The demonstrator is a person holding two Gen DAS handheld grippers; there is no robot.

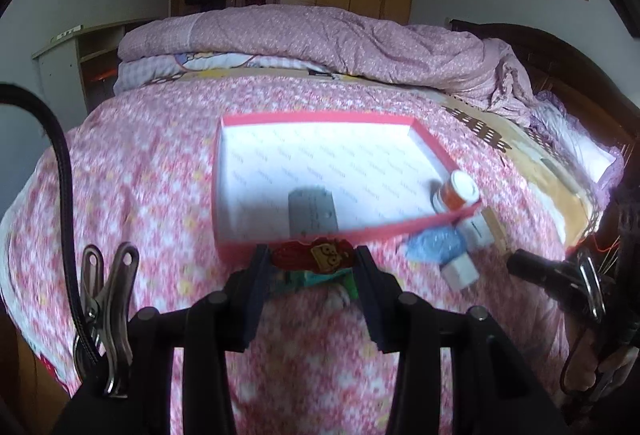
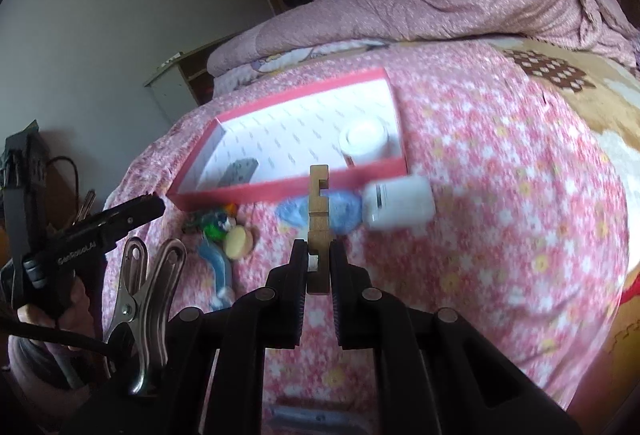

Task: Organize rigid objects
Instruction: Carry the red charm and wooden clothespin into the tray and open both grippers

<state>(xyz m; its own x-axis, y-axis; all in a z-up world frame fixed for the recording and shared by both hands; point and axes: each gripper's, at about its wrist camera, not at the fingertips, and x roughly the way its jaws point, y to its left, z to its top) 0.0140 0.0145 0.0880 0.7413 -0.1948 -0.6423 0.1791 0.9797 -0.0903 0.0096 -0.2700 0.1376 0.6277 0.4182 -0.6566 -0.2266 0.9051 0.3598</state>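
**Wooden piece and cartoon toy held over the bed**

Wood, pale, notched: wooden block, long axis pointing away from the right gripper, clamped between its pads above the floral bedspread. Left gripper clasps a flat cartoon toy crosswise, just before the red-rimmed box. Inside: grey ruler, orange-labelled bottle. Writing unreadable.

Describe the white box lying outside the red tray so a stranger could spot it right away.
Start at the red-rimmed tray on the pink floral bedspread. Just outside its near right corner a small white box lies on the cover, beside a crumpled blue wrapper. Unlike the round white-capped bottle inside the tray, it is rectangular with a dark slot mark.
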